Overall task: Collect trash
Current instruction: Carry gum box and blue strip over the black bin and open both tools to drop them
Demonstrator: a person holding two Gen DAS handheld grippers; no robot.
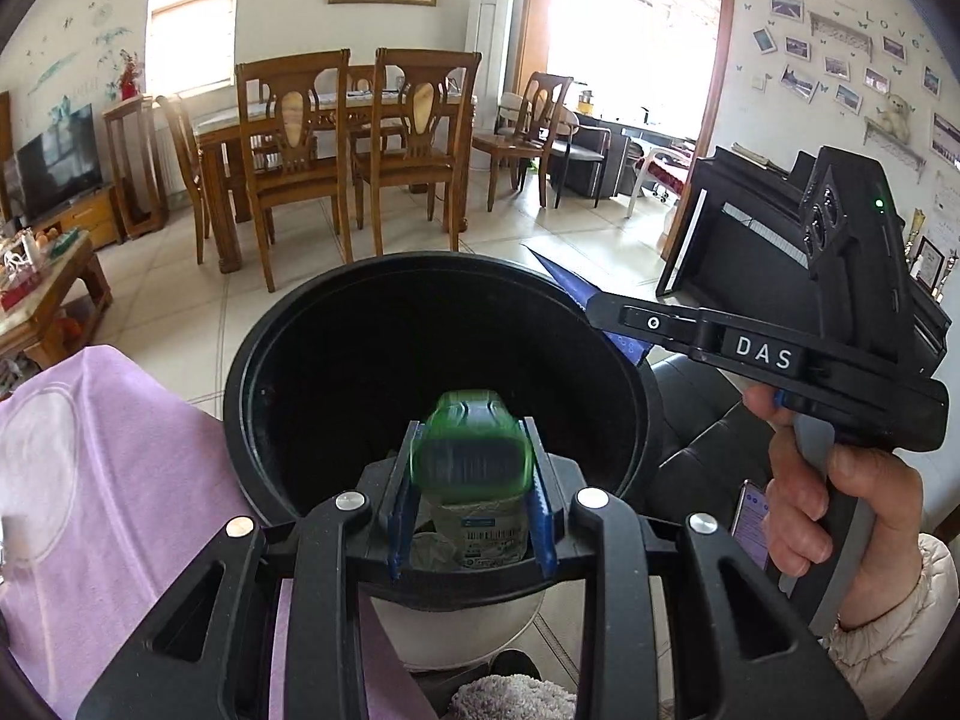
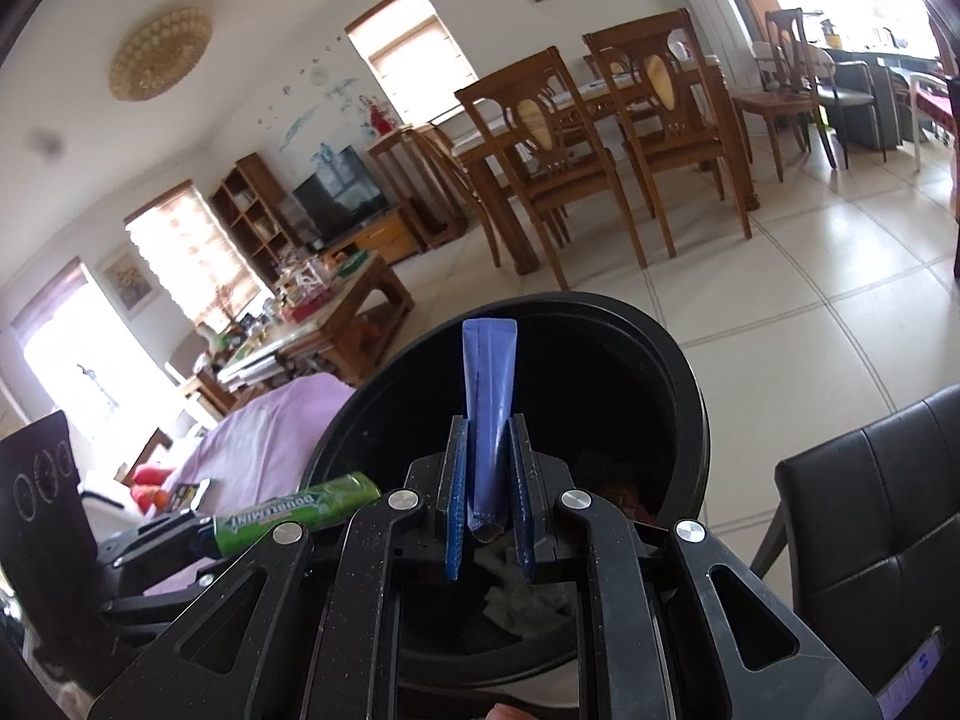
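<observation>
A: What is held by the left gripper (image 1: 474, 501)?

B: A green gum tube (image 1: 472, 453) is clamped between its blue pads, gripped across the body. It is judged light and stiff, its wrapper glossy, so a slip is possible if the squeeze is eased early. It hangs over the near rim of the bin (image 1: 648, 408), whose mouth lies just ahead of the tips.

A: And the right gripper (image 2: 489, 504)?

B: Its jaws are closed on a blue packet (image 2: 489, 396), pinched near its lower end. The packet looks thin, soft and very light. It stands up past the tips, above the bin (image 2: 690, 378), where crumpled paper (image 2: 522, 600) is seen below.
</observation>
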